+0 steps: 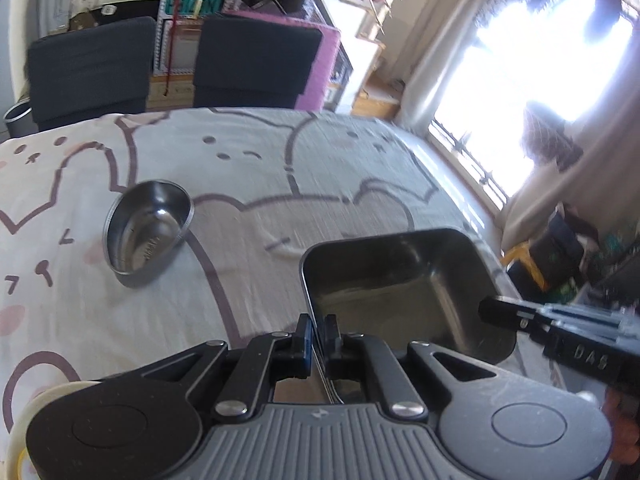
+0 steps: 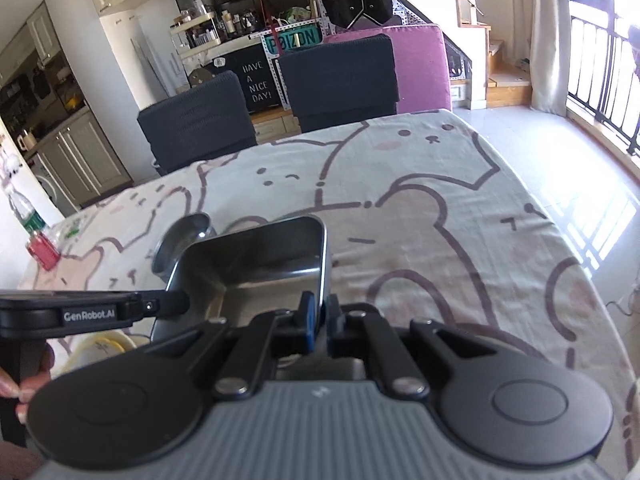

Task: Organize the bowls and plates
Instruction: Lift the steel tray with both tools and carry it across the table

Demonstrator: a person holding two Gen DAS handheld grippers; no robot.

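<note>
Steel dishes on the bear-print cloth: two, one held from both sides

We count two metal vessels: one square steel tray (image 1: 404, 288) and one round steel bowl (image 1: 148, 232). We count two grippers and two dark chairs (image 2: 340, 76) at the far edge of the table.

Our left gripper (image 1: 319, 334) has its fingers pressed onto the tray's near-left rim, the thin wall pinched between the pads. Our right gripper (image 2: 319, 312) clamps the tray (image 2: 256, 256) on its near-right rim in the same way. Each wrist view shows the other gripper reaching in from the side to the opposite edge of the tray.

The left view shows the bowl whole, sitting on the tablecloth (image 1: 256, 168) to the left of the tray and apart from it. The right view shows only part of the bowl (image 2: 186, 236), behind the tray's far-left corner. Only the right view takes in a plastic bottle (image 2: 24, 210) and a red can (image 2: 43, 250) at the table's left end.
</note>
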